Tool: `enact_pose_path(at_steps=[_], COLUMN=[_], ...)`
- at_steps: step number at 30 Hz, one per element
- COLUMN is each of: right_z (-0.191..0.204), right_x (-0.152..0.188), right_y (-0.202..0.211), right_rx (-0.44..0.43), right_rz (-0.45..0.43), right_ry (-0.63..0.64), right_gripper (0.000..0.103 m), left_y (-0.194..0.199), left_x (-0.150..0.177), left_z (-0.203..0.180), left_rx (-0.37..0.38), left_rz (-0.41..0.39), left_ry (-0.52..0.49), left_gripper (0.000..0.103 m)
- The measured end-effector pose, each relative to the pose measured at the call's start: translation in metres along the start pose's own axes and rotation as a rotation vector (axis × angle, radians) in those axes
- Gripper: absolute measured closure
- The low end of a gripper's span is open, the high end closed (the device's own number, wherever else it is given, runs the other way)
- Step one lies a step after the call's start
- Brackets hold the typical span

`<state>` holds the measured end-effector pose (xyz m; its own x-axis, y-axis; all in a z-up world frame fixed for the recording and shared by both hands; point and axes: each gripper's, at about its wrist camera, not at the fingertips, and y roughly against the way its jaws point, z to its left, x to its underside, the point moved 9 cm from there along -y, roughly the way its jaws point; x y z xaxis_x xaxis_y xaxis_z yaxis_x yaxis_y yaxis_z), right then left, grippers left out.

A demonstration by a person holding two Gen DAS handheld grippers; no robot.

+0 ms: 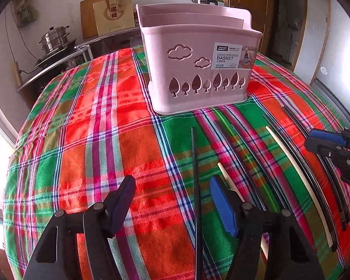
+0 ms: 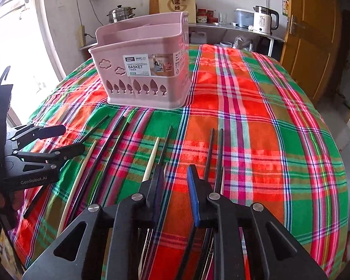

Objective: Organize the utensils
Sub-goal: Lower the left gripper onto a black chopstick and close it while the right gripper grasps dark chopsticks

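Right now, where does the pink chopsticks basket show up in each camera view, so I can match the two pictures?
Left wrist view: the pink chopsticks basket stands upper centre, slightly right, on the plaid tablecloth, label on its right half.
Right wrist view: the basket stands upper left of centre, label facing the camera.
Shared landmark: the brown paper bag against the wall behind the basket.

Both wrist views angled down, close over tablecloth [image 1: 128, 140], sharing pink basket [image 2: 142, 70]
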<state>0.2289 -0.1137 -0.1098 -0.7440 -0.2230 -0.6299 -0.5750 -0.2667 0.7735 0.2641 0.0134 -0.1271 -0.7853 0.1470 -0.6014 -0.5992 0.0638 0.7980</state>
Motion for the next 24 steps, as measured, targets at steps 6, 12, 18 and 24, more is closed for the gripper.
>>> enact_pose_path(at_steps=[6, 12, 18, 24], right_z=[0.002, 0.005, 0.008, 0.005], right_x=[-0.003, -0.008, -0.012, -0.014], right_y=[-0.017, -0.023, -0.029, -0.035], right_rx=[-0.022, -0.036, -0.042, -0.041], right_rz=[0.039, 0.041, 0.056, 0.074], right_ry=[-0.001, -0.005, 0.01, 0.012], right_gripper=[0.088, 0.088, 0.088, 0.095], left_y=[-0.006, -0.009, -0.01, -0.012], left_x=[-0.006, -0.013, -0.017, -0.02], left_z=[-0.001, -0.004, -0.009, -0.011], left_rx=[0.018, 0.022, 0.01, -0.006], left_rz=[0.007, 0.009, 0.007, 0.017], left_ry=[-0.006, -0.024, -0.038, -0.042], left_gripper=[0.046, 0.057, 0.07, 0.078])
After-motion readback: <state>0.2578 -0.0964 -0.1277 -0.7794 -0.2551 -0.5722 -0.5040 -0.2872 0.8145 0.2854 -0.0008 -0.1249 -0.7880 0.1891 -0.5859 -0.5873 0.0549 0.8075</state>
